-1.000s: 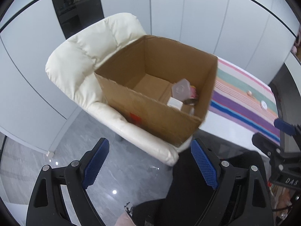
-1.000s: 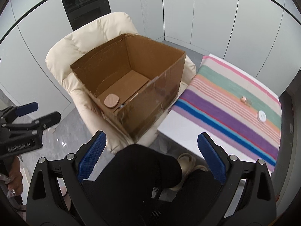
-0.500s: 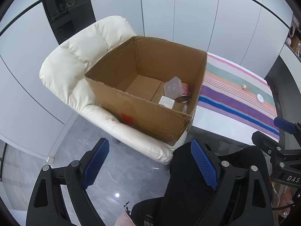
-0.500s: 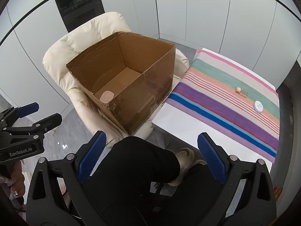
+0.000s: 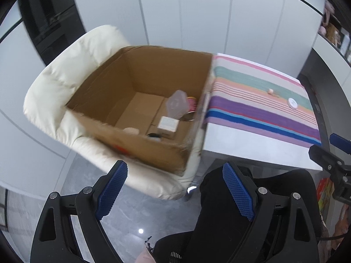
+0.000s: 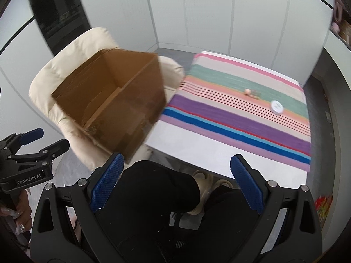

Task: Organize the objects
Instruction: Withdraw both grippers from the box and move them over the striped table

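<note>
An open cardboard box (image 5: 122,140) (image 6: 136,114) stands on a cream armchair (image 5: 65,74) (image 6: 72,52). Inside it lie a clear hexagonal container (image 5: 176,104), a small white box (image 5: 167,123), a red tin (image 5: 191,107) and a few other small items. On the striped cloth (image 5: 258,107) (image 6: 241,118) of the white table lie a white round disc (image 5: 292,103) (image 6: 277,107) and a small pinkish object (image 5: 271,91) (image 6: 248,91). My left gripper (image 5: 174,188) is open and empty, above the floor near the box. My right gripper (image 6: 175,183) is open and empty, above the person's lap.
The white table (image 6: 197,151) stands right of the armchair. White wall panels (image 5: 197,11) run behind. A dark cabinet (image 5: 50,26) stands at the far left. The person's black-clad legs (image 6: 153,208) fill the foreground. Grey floor (image 5: 136,219) lies below the left gripper.
Both views have swung right: the box and armchair sit further left in the frames, and more of the striped table shows. Both grippers stay open and empty.
</note>
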### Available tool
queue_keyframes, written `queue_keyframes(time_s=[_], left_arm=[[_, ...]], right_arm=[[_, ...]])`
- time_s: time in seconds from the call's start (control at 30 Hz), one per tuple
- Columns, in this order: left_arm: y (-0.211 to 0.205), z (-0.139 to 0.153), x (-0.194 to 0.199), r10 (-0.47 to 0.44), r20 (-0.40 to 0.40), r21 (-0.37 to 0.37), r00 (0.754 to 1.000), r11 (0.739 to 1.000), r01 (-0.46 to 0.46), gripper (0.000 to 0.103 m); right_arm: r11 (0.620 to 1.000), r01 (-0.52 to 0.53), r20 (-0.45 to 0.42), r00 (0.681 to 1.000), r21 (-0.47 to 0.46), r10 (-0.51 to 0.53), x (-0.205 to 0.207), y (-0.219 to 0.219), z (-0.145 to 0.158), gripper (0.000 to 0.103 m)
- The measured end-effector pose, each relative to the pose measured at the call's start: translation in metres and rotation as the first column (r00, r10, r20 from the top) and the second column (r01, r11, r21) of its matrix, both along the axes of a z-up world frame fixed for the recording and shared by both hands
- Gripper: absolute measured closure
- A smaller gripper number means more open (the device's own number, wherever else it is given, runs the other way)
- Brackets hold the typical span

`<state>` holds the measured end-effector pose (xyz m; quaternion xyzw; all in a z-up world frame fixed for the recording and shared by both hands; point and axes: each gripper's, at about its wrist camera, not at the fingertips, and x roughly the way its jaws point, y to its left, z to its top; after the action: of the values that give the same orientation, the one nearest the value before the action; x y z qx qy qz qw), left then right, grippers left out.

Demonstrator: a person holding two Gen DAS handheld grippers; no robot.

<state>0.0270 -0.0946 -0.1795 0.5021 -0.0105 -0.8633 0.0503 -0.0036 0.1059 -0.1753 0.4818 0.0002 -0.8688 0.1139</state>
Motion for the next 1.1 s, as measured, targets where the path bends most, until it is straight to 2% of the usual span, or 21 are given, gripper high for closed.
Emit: queue_keyframes(time_s=[0.33,0.5,0.67,0.87,1.1], left_arm=[[0.07,-0.002,-0.03,-0.122,-0.011,0.002,0.992,0.992,0.122,0.013],[0.111,-0.005,-0.048,-0.196,0.005,0.016,0.981,0.98,0.196,0.013],[0.146,-0.011,-0.061,-0.231,0.018,0.028,0.973,0.973,0.231,0.013],[0.185,-0.028,-0.079,-0.28,0.055,0.021,0.958,0.96,0.28,0.013],[0.211,-0.052,-0.115,-0.286,0.092,0.019,0.954,0.958,0.285,0.013]], right_arm=[[0.986,0.167,0.006,0.986,0.013,-0.167,0.001,0.081,-0.006,0.004],[0.965,0.261,0.026,0.965,0.019,-0.262,0.002,0.127,-0.012,0.004],[0.941,0.336,0.037,0.941,0.036,-0.337,0.002,0.167,-0.02,0.004],[0.923,0.382,0.05,0.922,0.04,-0.384,-0.007,0.2,-0.033,0.004],[0.923,0.382,0.049,0.922,0.043,-0.384,-0.041,0.224,-0.058,0.004]])
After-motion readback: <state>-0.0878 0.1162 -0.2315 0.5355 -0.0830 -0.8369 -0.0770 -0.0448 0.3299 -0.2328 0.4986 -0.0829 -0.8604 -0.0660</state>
